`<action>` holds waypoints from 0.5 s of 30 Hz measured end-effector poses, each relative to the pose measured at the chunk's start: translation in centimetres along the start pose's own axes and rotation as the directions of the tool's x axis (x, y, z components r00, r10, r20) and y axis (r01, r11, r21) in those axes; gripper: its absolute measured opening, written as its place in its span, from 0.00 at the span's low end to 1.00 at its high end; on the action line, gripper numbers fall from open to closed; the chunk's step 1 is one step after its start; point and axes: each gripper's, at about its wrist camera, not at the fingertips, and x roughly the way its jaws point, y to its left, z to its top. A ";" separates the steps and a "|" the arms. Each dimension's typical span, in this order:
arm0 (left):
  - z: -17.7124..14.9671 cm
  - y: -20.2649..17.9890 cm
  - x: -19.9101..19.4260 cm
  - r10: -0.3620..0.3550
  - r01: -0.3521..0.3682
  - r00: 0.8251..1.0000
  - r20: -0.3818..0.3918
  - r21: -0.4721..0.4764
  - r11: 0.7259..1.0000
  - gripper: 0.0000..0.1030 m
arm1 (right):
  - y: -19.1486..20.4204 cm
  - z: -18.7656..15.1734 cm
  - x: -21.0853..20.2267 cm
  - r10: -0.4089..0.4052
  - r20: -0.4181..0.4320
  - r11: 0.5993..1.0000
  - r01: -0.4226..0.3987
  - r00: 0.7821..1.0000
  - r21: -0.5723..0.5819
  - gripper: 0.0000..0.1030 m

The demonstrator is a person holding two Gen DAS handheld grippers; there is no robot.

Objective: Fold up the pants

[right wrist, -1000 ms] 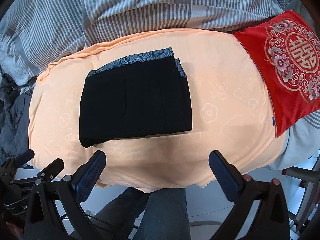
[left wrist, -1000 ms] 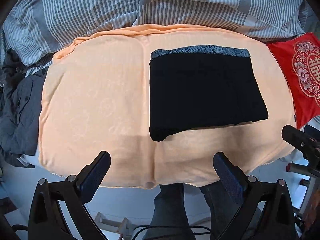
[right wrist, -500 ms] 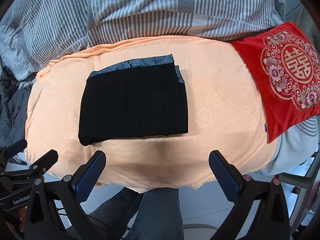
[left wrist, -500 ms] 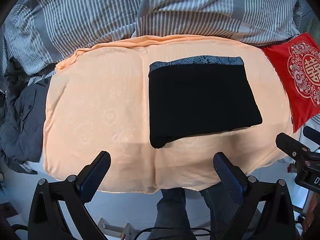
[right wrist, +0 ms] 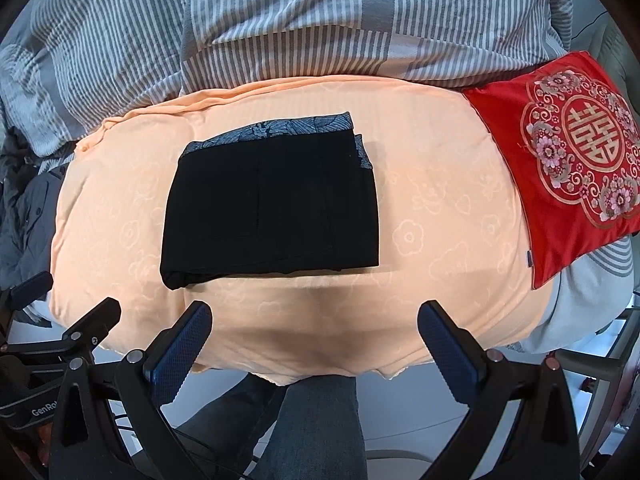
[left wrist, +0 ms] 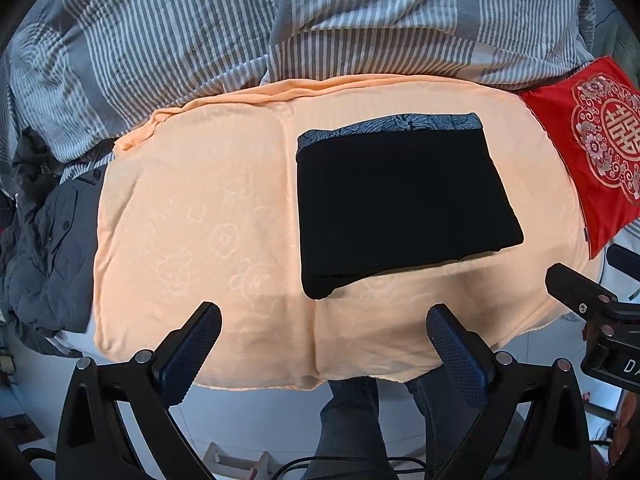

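Black pants (left wrist: 404, 204), folded into a compact rectangle with a patterned grey waistband (left wrist: 390, 125) along the far edge, are seen lying flat on a peach blanket (left wrist: 192, 216) spread over a bed. In the right wrist view the pants (right wrist: 272, 208) are placed left of the blanket's middle (right wrist: 432, 216). The left hand-held gripper (left wrist: 322, 336) is held above the blanket's near edge with its jaws spread wide and nothing between them; the right hand-held gripper (right wrist: 314, 334) is likewise wide apart and empty, and both are kept well clear of the pants. A red embroidered cushion (right wrist: 568, 184) is seen at the blanket's right end, a grey striped duvet (right wrist: 280, 16) behind it, and dark grey clothing (left wrist: 48, 248) heaped at its left end. A person's legs in dark trousers (right wrist: 312, 432) are visible below the bed's edge.
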 end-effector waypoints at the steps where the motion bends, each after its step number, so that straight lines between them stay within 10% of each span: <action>1: 0.0 -0.1 -0.1 -0.001 0.001 1.000 0.002 0.006 1.000 1.00 | 0.1 0.0 0.0 -0.001 0.000 1.000 0.001 1.000 -0.002 1.00; 15: 0.0 -0.4 -0.1 -0.005 0.005 1.000 0.006 0.008 1.000 1.00 | 0.4 0.1 -0.1 -0.008 -0.002 1.000 0.008 1.000 -0.010 1.00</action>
